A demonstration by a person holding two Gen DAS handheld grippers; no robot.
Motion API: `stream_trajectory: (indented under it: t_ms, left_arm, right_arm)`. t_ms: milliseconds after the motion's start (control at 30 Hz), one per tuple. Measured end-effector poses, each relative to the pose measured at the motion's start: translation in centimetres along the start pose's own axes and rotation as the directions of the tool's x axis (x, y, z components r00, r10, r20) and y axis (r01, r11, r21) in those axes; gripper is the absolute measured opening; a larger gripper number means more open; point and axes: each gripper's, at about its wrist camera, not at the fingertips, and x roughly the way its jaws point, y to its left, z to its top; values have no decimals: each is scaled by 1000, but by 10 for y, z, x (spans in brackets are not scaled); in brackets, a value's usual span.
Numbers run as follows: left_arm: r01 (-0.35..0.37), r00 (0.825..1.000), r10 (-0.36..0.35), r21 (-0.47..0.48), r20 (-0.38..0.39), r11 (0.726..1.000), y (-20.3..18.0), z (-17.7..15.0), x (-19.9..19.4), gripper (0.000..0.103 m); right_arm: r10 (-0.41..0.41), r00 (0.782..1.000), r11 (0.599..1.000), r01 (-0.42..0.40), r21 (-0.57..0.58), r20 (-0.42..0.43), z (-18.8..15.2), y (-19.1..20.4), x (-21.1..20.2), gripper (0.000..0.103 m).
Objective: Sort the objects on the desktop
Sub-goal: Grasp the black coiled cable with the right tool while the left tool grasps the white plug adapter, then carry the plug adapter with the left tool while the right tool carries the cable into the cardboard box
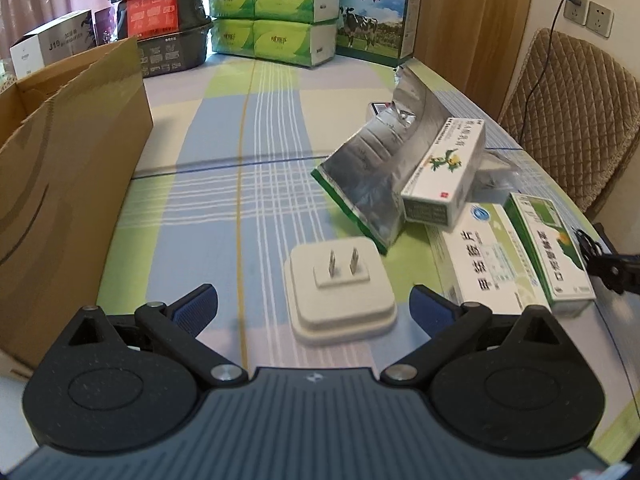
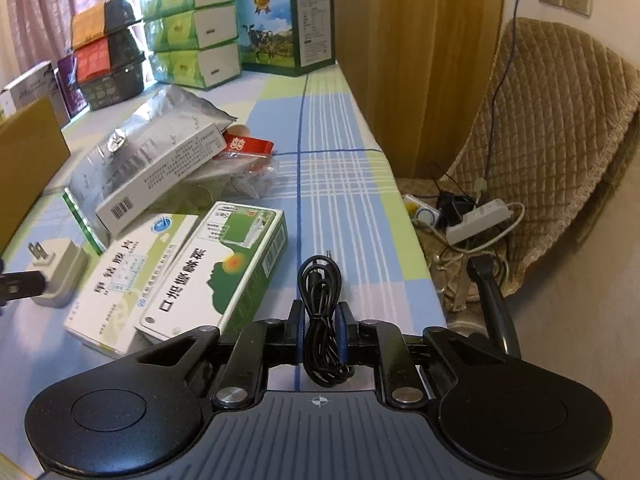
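A white plug adapter (image 1: 340, 294) lies prongs-up on the checked tablecloth, between the wide-open fingers of my left gripper (image 1: 314, 310), untouched. The same adapter (image 2: 60, 270) shows at the left of the right wrist view. My right gripper (image 2: 320, 330) is shut on a coiled black cable (image 2: 322, 320) just above the table. Beside it lie a green medicine box (image 2: 224, 272) and a white-and-green box (image 2: 132, 276). A silver foil bag (image 1: 372, 168) carries a long white box (image 1: 444, 172).
An open cardboard box (image 1: 68, 184) stands at the left. Tissue packs (image 1: 276, 12), a milk carton box (image 1: 374, 16) and dark bags (image 1: 164, 20) line the far edge. A red packet (image 2: 248, 144) lies behind the foil bag. A padded chair (image 2: 552, 136) with a power strip (image 2: 480, 220) stands right of the table.
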Motion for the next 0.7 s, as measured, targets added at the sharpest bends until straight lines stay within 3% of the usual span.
stream_trajectory:
  t_ms: [100,233,333,700]
  left_arm:
    - [15,1000,-15,2,-15,1000,-3,3,14,79]
    - [15,999,-14,31,-33,999,-8,4,29,73]
    - [11,1000,-9,56,-27,998,-11,1,30,61]
    - [16,999,-15,34,-37,999,-4,-20,-19,60]
  right_arm:
    - [-1,1000,1000,1,4,4,-2,3,-4,12]
    - [-5,1000,1000,5,2,8,-2,8,-9,12]
    - [-8,1000,1000,8,5,16,-3,12,-14,12]
    - [10,999,999,-13,48,48,-13,25,-51,12]
